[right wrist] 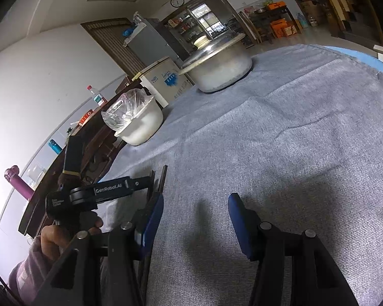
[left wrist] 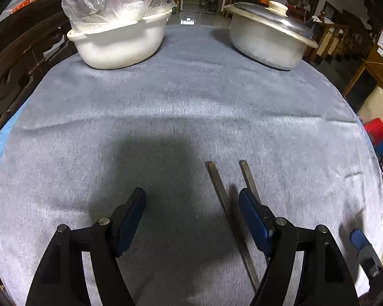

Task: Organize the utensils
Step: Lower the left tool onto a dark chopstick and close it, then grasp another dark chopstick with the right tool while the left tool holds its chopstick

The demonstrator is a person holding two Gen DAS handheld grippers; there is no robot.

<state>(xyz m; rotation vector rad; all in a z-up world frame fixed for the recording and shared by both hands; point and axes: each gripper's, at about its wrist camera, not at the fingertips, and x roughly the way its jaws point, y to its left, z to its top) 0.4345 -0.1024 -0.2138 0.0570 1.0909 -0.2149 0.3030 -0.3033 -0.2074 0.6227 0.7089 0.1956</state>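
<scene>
The left claw [left wrist: 191,201] points steeply down at the counter [left wrist: 191,97], jaws spread and released, nothing between its pads. Two dark chopsticks [left wrist: 226,204] lie on the grey cloth [right wrist: 280,132]; one runs just inside the claw's right finger [left wrist: 252,214], the other disappears behind it. A hand [right wrist: 52,237] in a mauve sleeve [right wrist: 25,275] grips the left tool. The right claw [right wrist: 195,216] hangs at a shallower tilt over bare cloth, jaws apart and gripping nothing. Its left finger [right wrist: 153,216] hides the chopsticks' lower lengths. At the far edge stand a white bowl [left wrist: 120,43] holding a plastic bag [left wrist: 109,0] and a lidded metal pot [left wrist: 268,40], well apart, with open cloth between.
</scene>
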